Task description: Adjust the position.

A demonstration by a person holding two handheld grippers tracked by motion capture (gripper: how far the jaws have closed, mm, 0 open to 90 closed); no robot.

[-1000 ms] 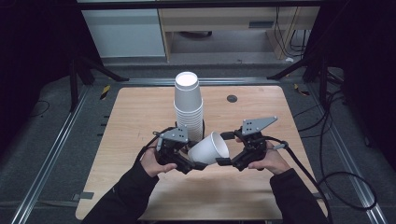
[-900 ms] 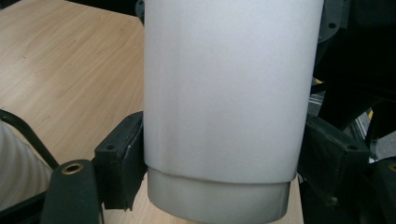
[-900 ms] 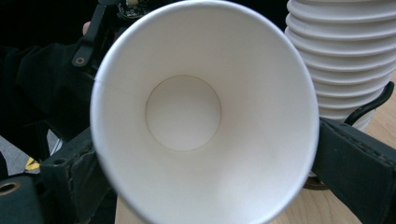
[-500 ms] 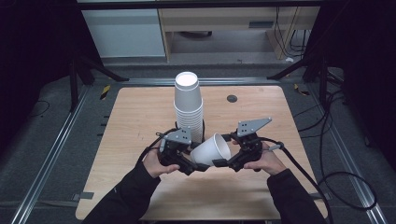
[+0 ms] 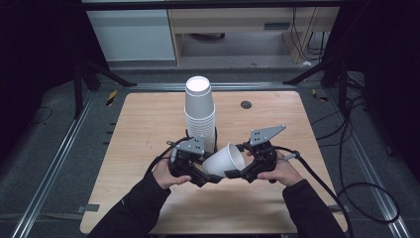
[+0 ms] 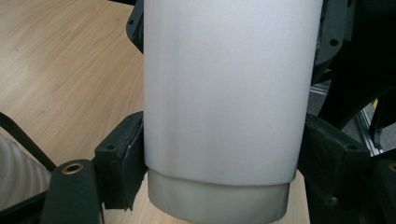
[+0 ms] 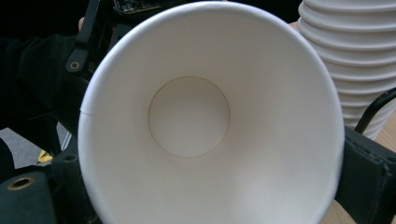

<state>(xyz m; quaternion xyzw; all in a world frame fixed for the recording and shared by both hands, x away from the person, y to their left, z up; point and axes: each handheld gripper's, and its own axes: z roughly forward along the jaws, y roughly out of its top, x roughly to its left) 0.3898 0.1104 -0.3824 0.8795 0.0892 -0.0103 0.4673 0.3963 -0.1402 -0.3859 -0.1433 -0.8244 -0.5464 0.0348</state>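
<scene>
While my left gripper (image 5: 210, 177) is clamping the white paper cup (image 5: 224, 159) near its base, I'm closing my right gripper (image 5: 236, 173) on its rim — axis lying sideways, mouth rightward.

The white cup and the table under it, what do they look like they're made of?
The cup looks like matte white paper: a thin rolled rim, a side seam and a separate disc bottom show. The table looks like light wood or a wood-grain laminate; grain streaks show, but which one is unclear.
</scene>
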